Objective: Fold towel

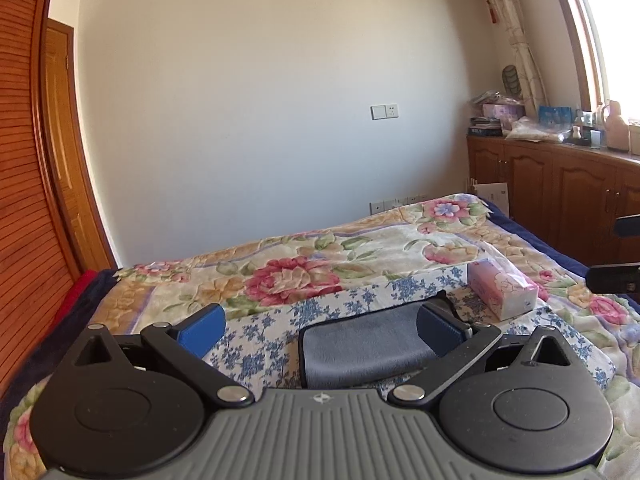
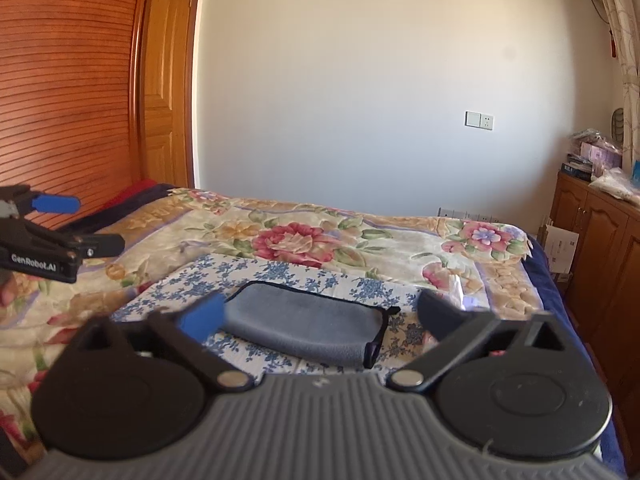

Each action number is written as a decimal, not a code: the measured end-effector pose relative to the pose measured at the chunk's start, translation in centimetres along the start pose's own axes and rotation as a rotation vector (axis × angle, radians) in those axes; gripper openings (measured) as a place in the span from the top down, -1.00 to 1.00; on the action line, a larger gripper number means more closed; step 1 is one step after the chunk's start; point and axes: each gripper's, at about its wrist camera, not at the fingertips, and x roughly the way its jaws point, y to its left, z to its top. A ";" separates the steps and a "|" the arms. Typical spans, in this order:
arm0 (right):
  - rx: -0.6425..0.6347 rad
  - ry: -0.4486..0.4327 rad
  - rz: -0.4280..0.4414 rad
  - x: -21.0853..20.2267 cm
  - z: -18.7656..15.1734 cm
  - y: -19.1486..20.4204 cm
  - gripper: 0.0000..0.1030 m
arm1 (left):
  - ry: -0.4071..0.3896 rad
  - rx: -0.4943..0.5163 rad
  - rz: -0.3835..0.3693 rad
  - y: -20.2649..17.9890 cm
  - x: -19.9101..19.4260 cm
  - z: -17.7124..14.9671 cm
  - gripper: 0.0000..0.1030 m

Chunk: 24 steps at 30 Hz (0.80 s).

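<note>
A grey towel point(image 1: 368, 346) with a dark hem lies folded into a compact rectangle on a blue-and-white floral cloth point(image 1: 360, 296) spread on the bed. It also shows in the right wrist view point(image 2: 308, 320), folded. My left gripper point(image 1: 320, 322) is open and empty, held just above and before the towel; its right finger overlaps the towel's right end in the view. My right gripper point(image 2: 320, 312) is open and empty, held above the towel's near side. The left gripper also shows at the left edge of the right wrist view point(image 2: 76, 224), open.
A pink tissue pack point(image 1: 502, 288) lies on the bed right of the towel. The floral bedspread point(image 1: 288, 272) covers the bed. Wooden cabinets point(image 1: 560, 184) with clutter stand at the right, a slatted wooden wardrobe point(image 2: 68, 80) at the left, a white wall behind.
</note>
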 end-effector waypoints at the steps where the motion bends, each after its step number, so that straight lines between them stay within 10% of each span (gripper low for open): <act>1: 0.000 0.001 -0.001 -0.2 -0.1 0.1 -1.00 | -0.002 -0.004 -0.001 0.0 -0.3 -0.2 -1.00; 24: 0.045 -0.020 -0.025 -4.3 -3.5 1.6 -1.00 | -0.038 -0.114 0.066 0.1 -6.2 -4.8 -1.00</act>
